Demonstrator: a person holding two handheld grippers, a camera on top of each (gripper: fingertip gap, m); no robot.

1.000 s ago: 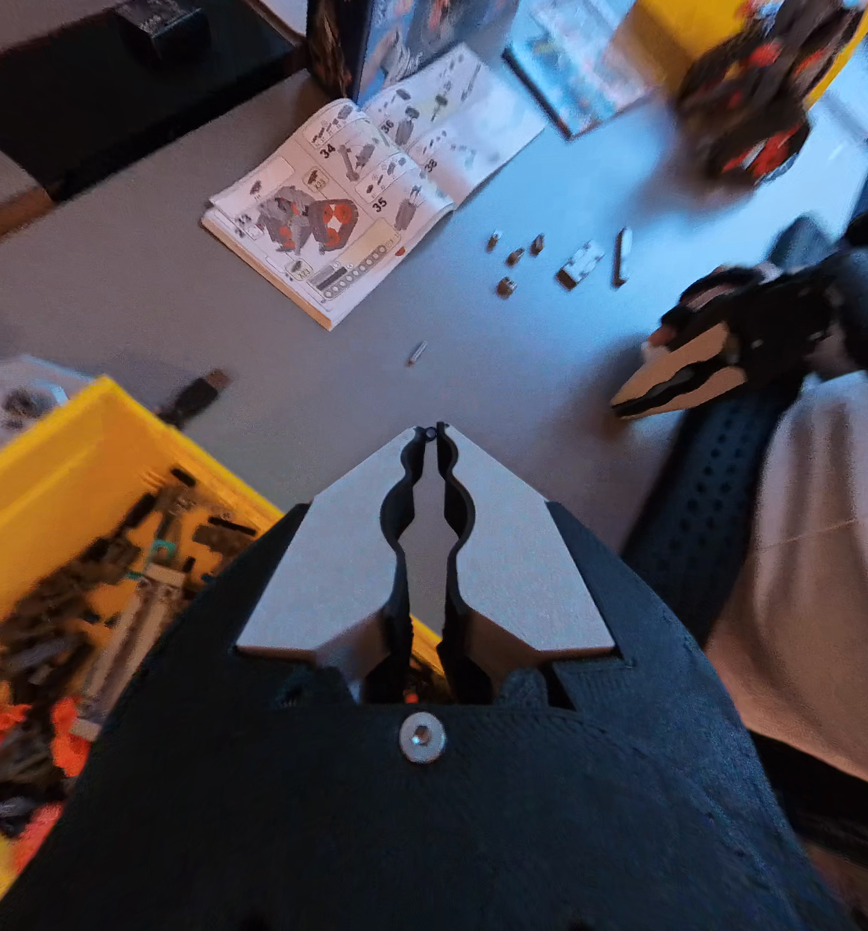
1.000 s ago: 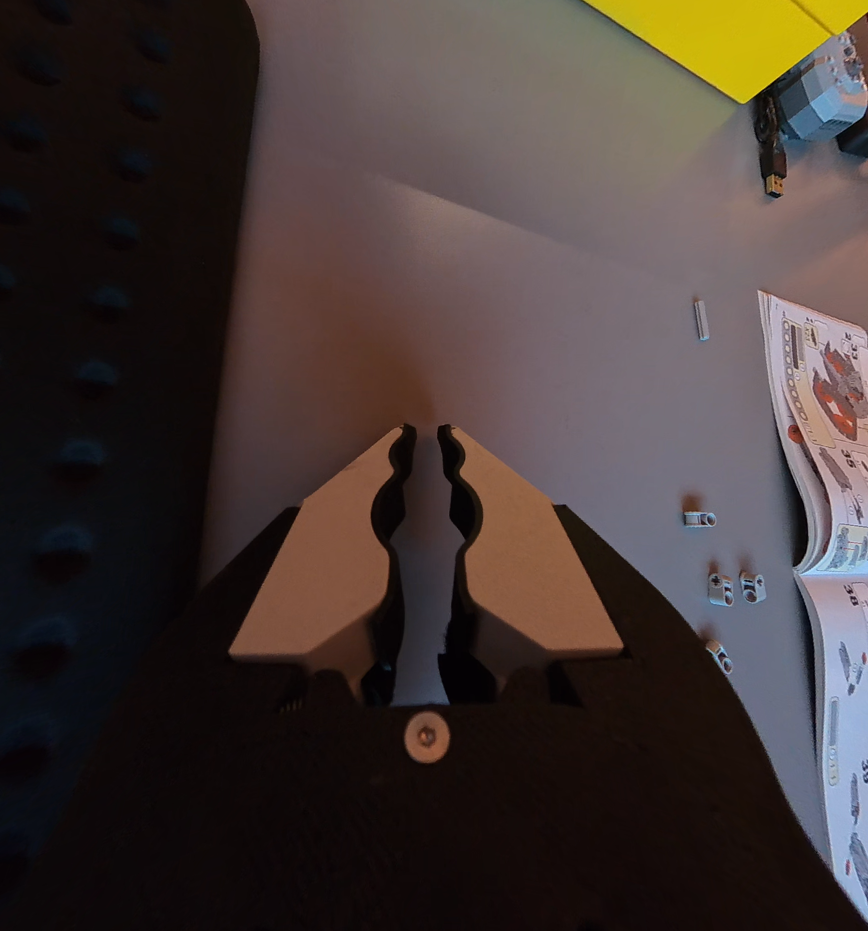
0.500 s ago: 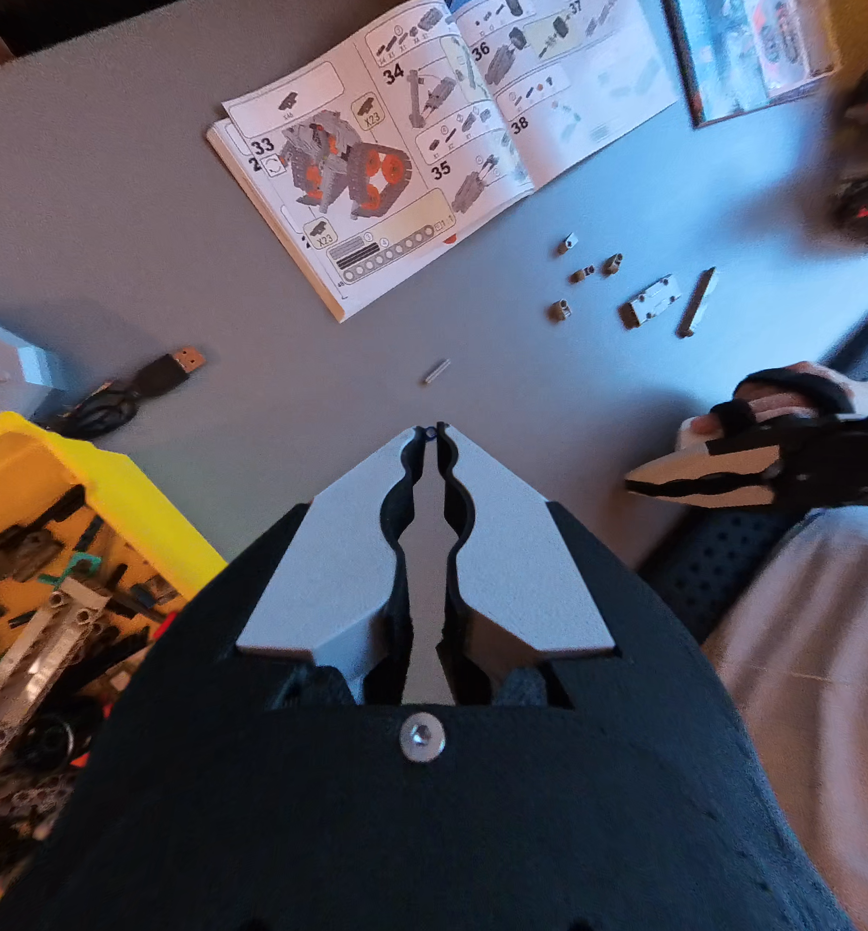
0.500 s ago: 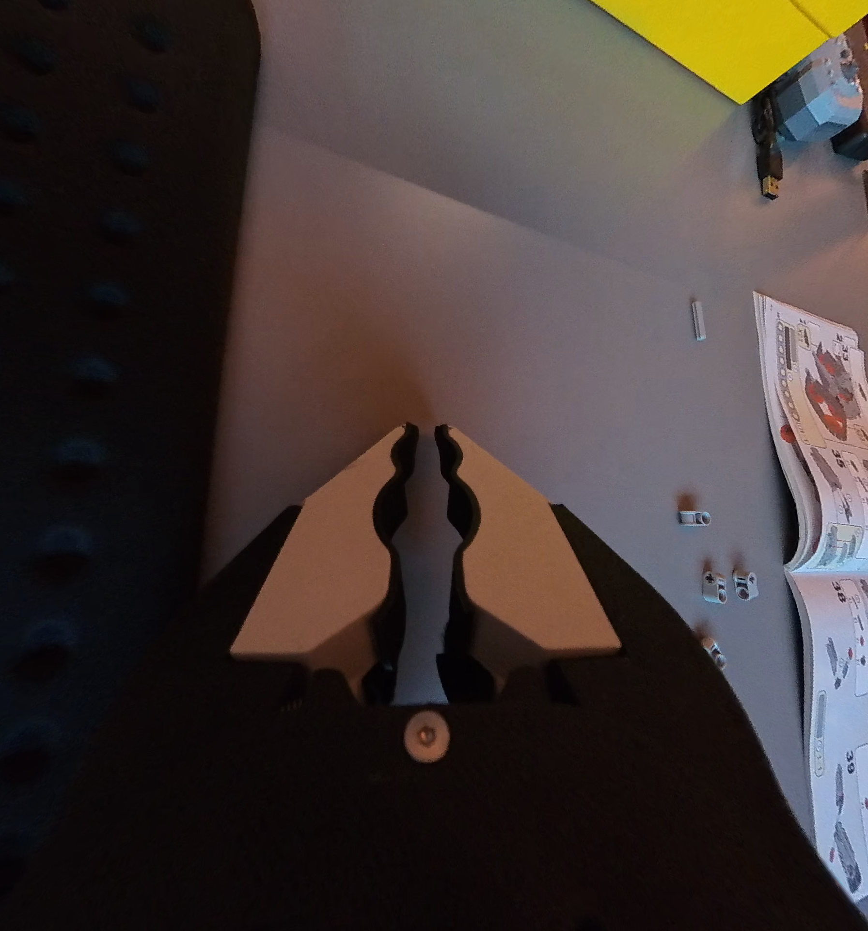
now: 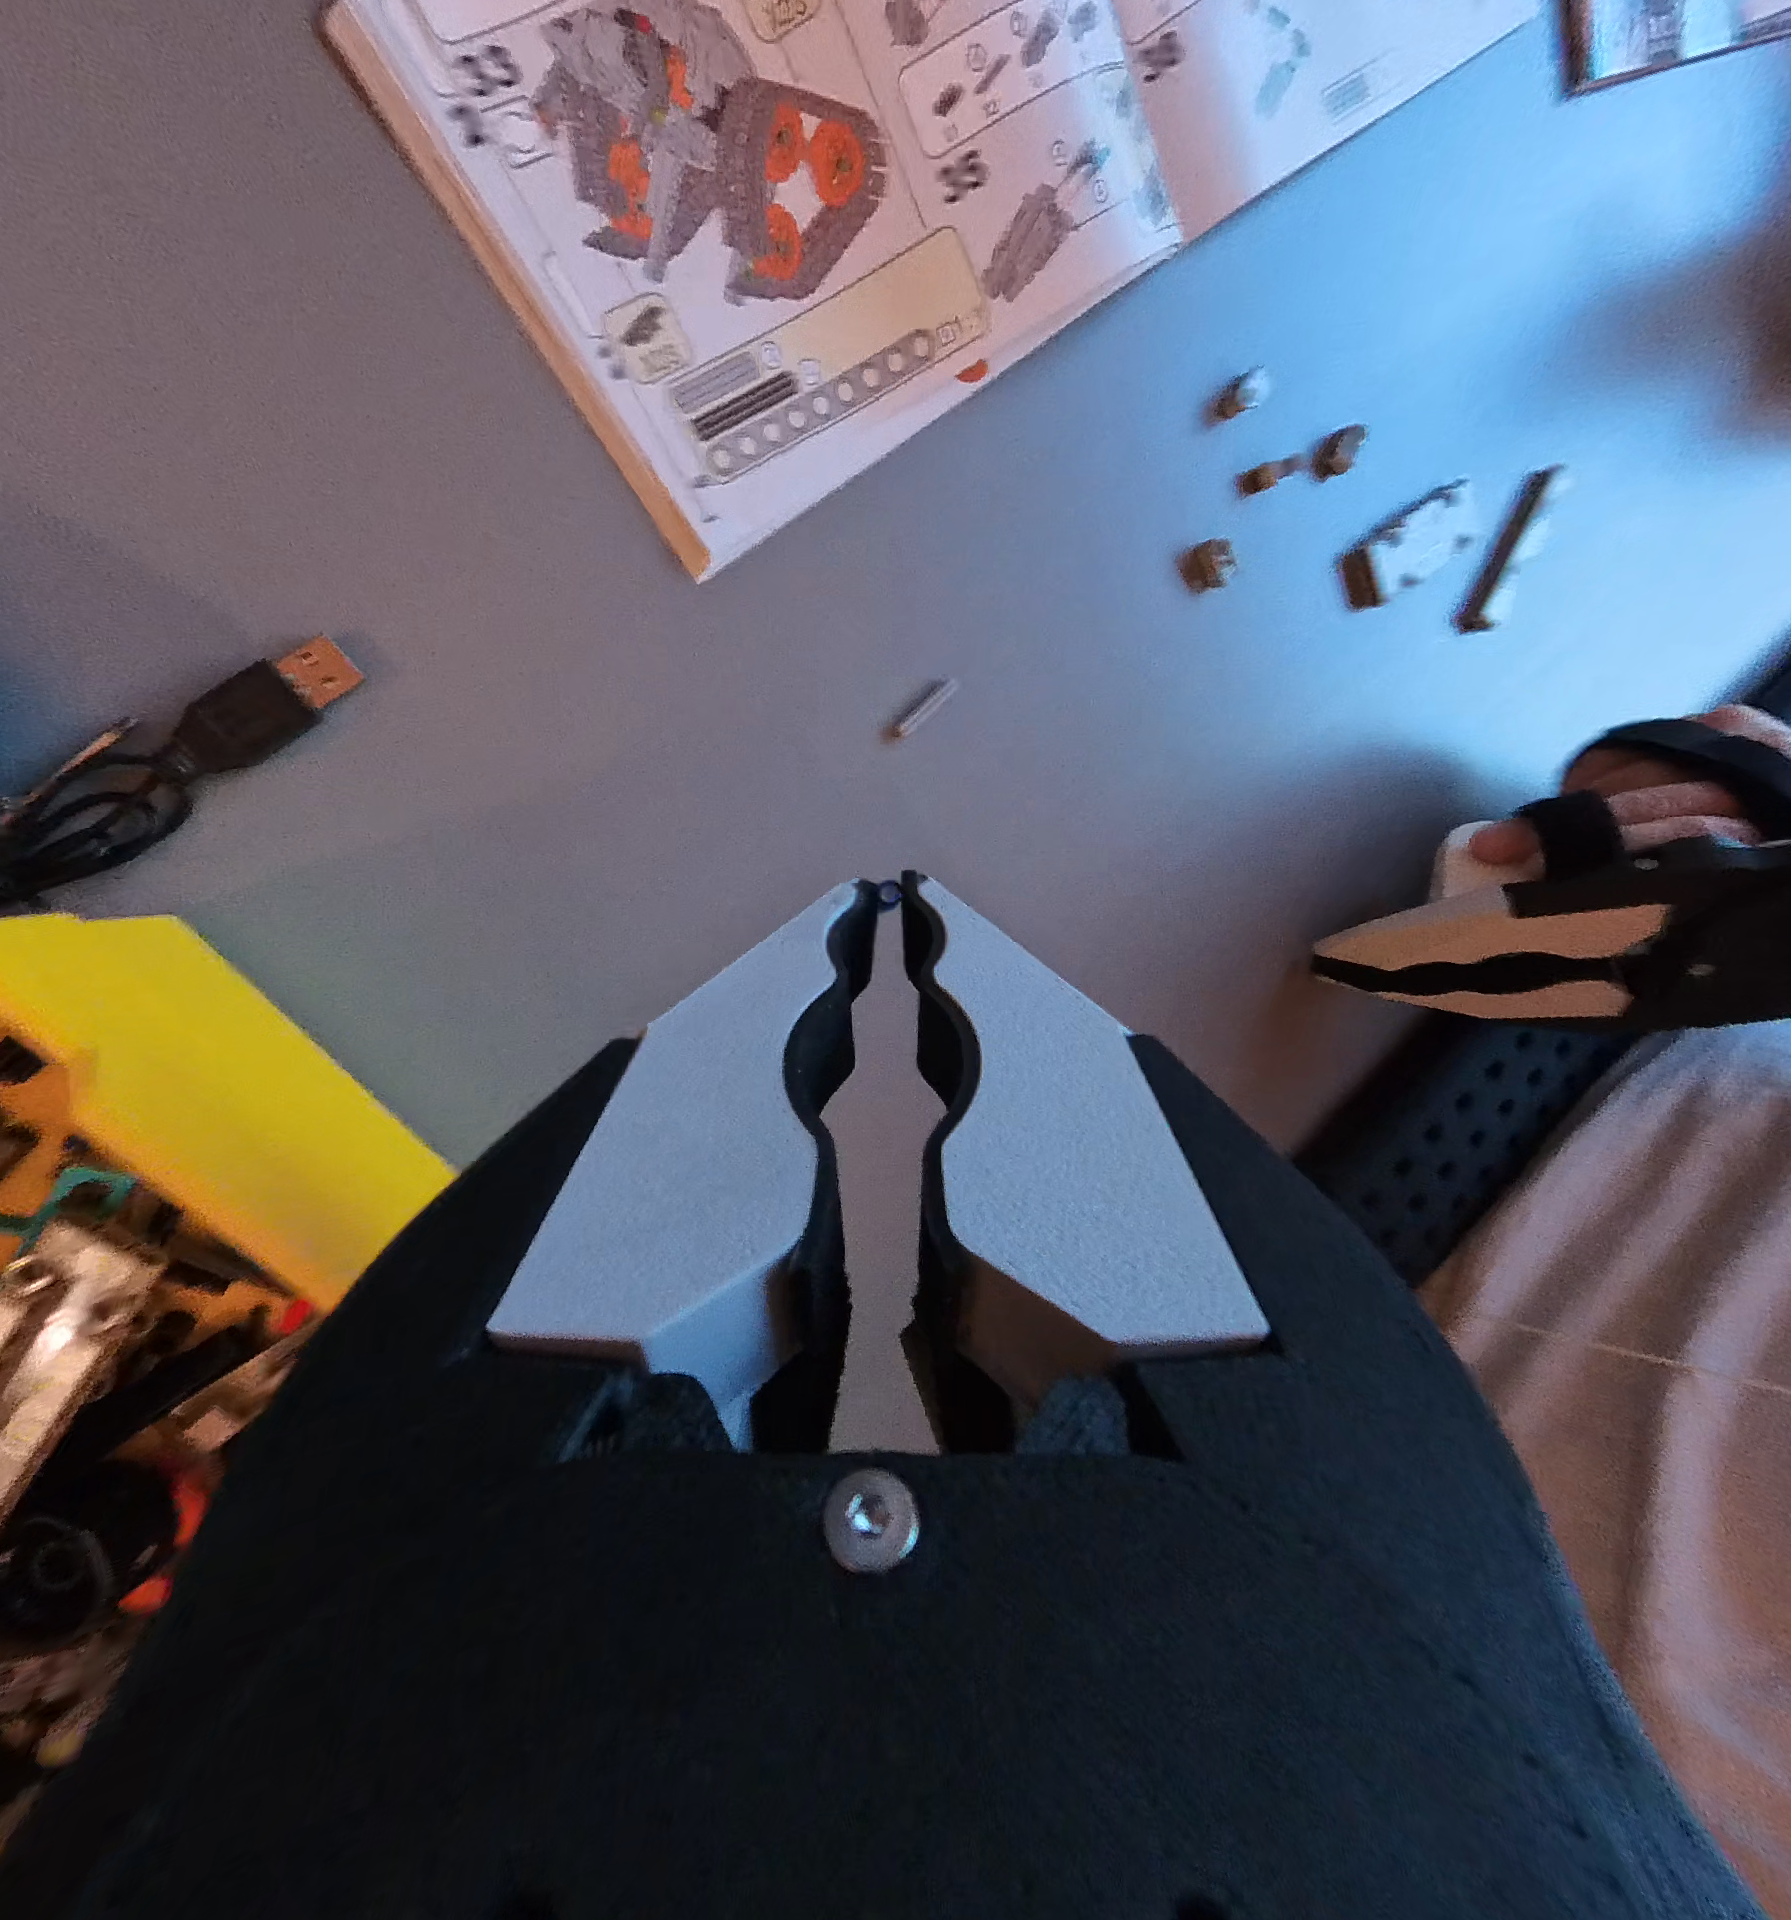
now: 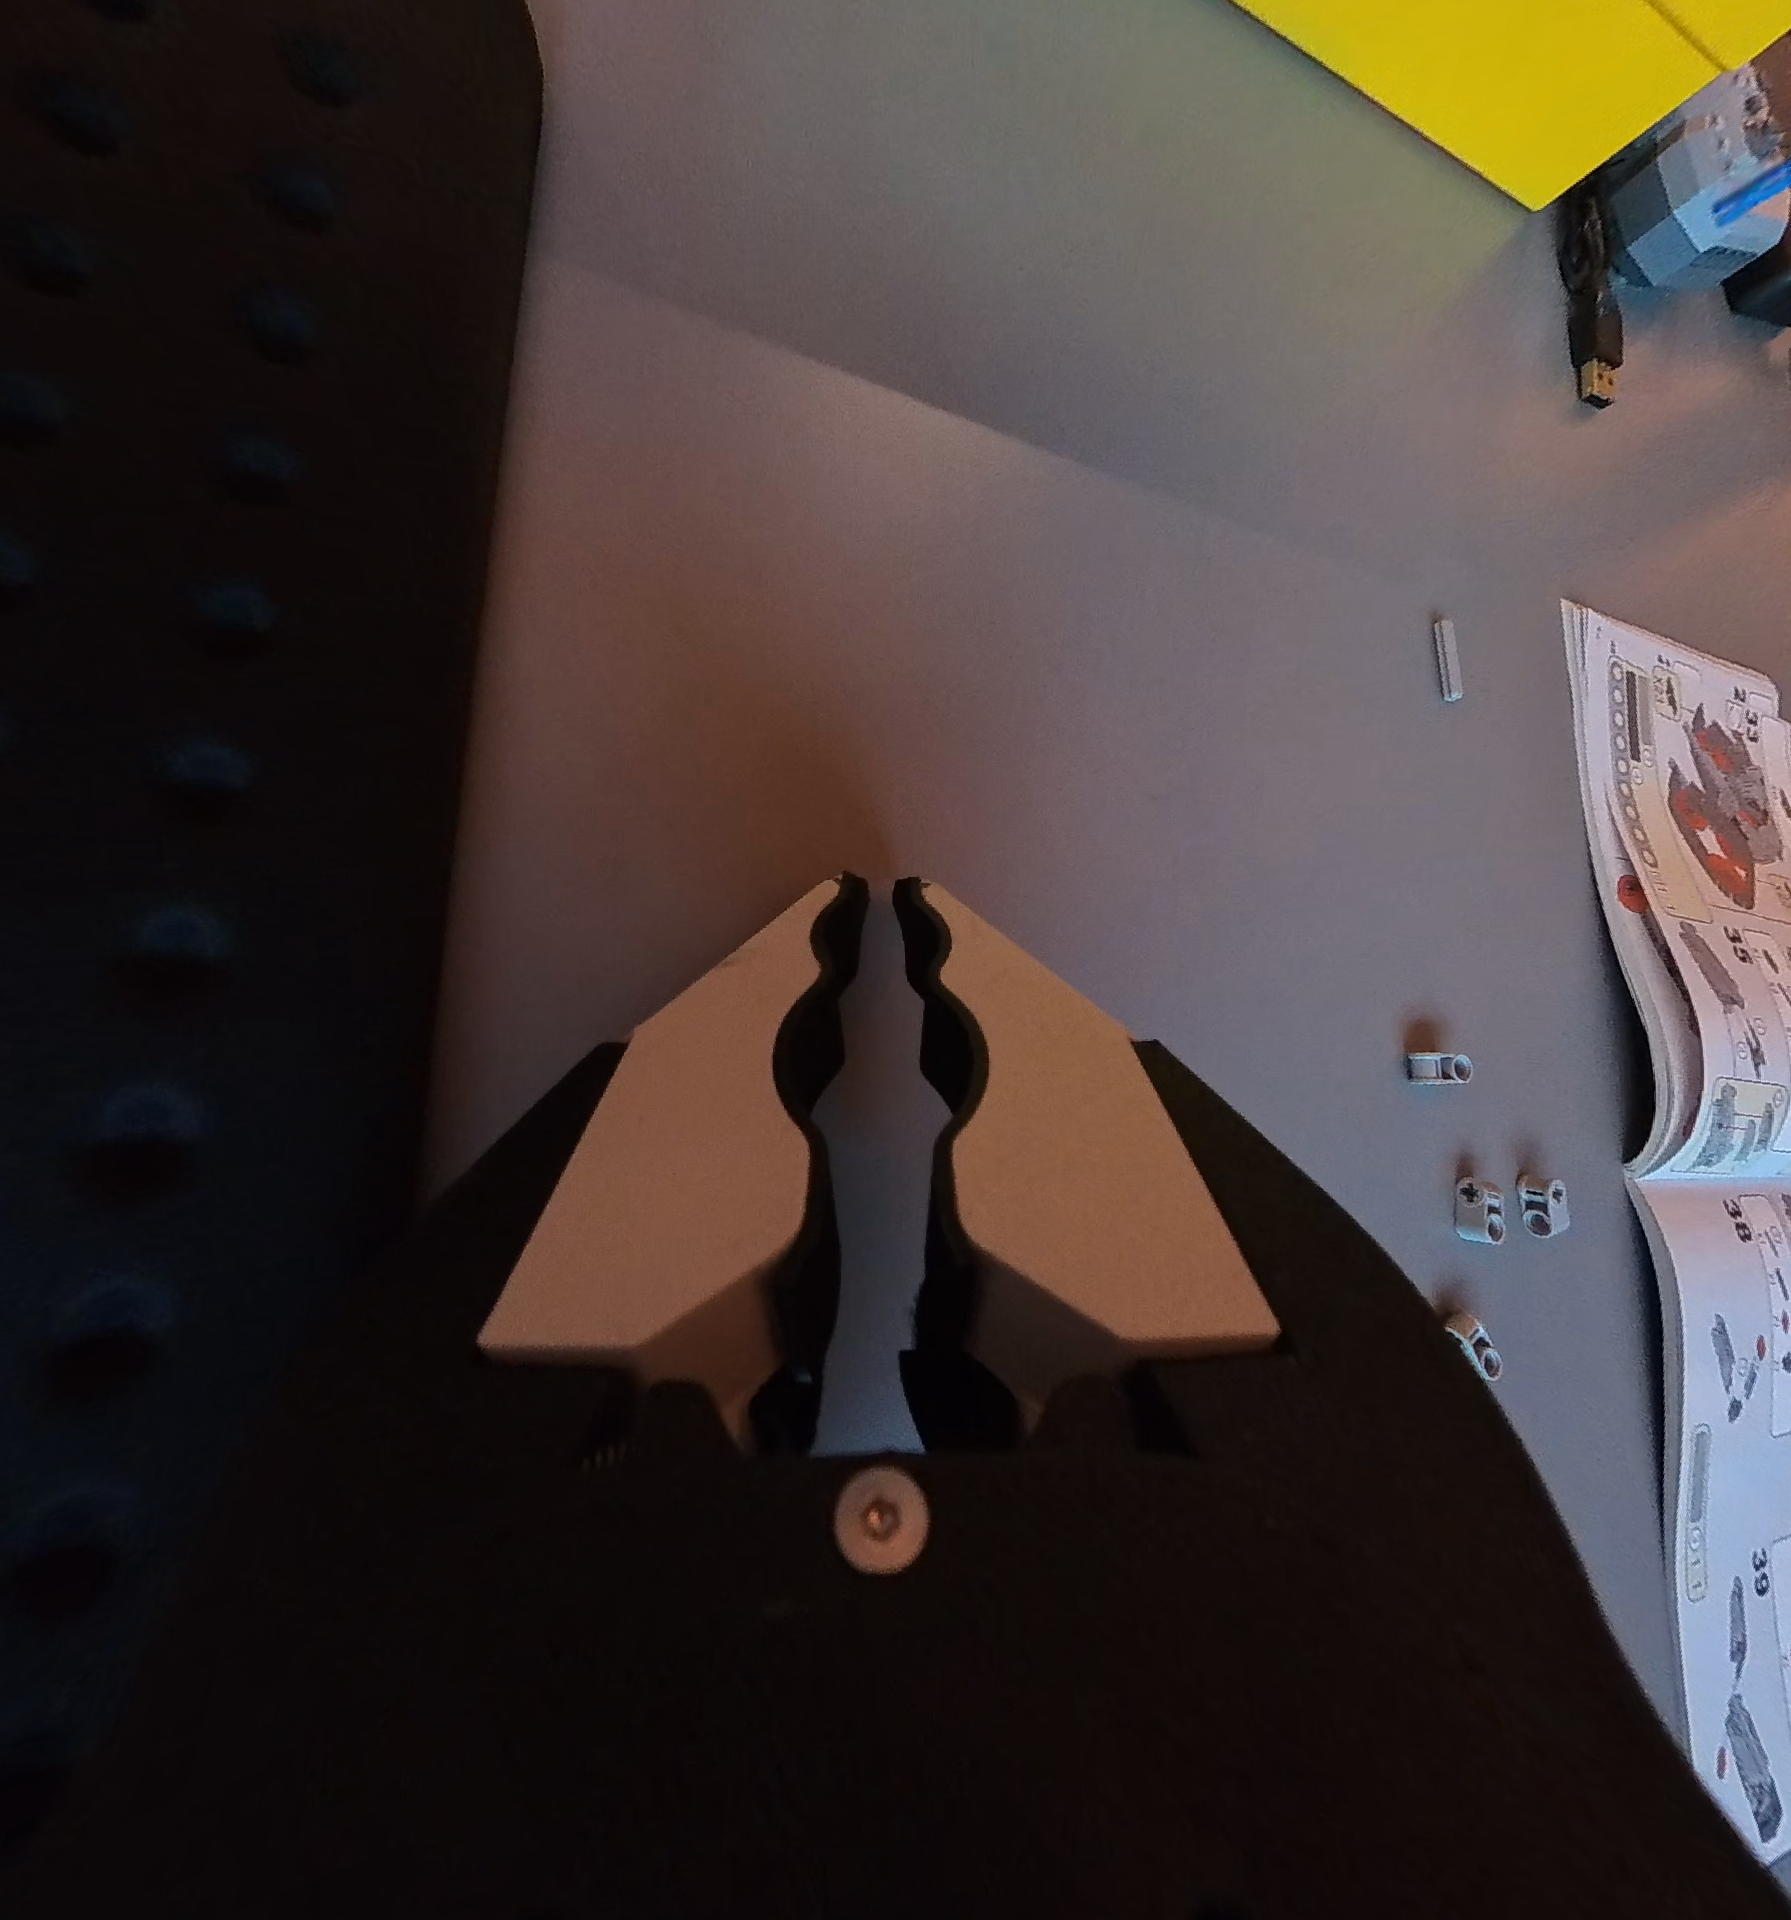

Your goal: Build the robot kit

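My left gripper point(image 5: 886, 890) hovers over the grey table, shut on a tiny blue piece point(image 5: 887, 892) pinched at its very tips. A short grey axle point(image 5: 922, 709) lies on the table just ahead of it, apart from it. An open instruction booklet point(image 5: 766, 260) lies beyond. My right gripper point(image 6: 875, 883) is empty, with its jaws closed to a narrow slit, low over bare table beside a dark studded surface point(image 6: 195, 727). It also shows in the left wrist view point(image 5: 1327, 961), held by a hand point(image 5: 1649, 800).
A yellow bin point(image 5: 174, 1039) of loose building parts stands at my left. A black USB cable point(image 5: 278, 696) lies behind it. Several small grey connectors point(image 5: 1208, 564) and a beam point(image 5: 1504, 551) lie right of the booklet. The right wrist view shows the axle point(image 6: 1449, 659), connectors point(image 6: 1438, 1066) and booklet point(image 6: 1701, 935). The tips of one gripper are about 25 cm away from the tips of the other. To the short grey axle point(image 5: 922, 709): left tips about 11 cm, right tips about 20 cm. It turns up in the right wrist view point(image 6: 1428, 663) as well.
My left gripper has moved forward and lower over the table, so the booklet, axle and cable look larger and closer. It still pinches the blue piece. The right gripper has barely moved.
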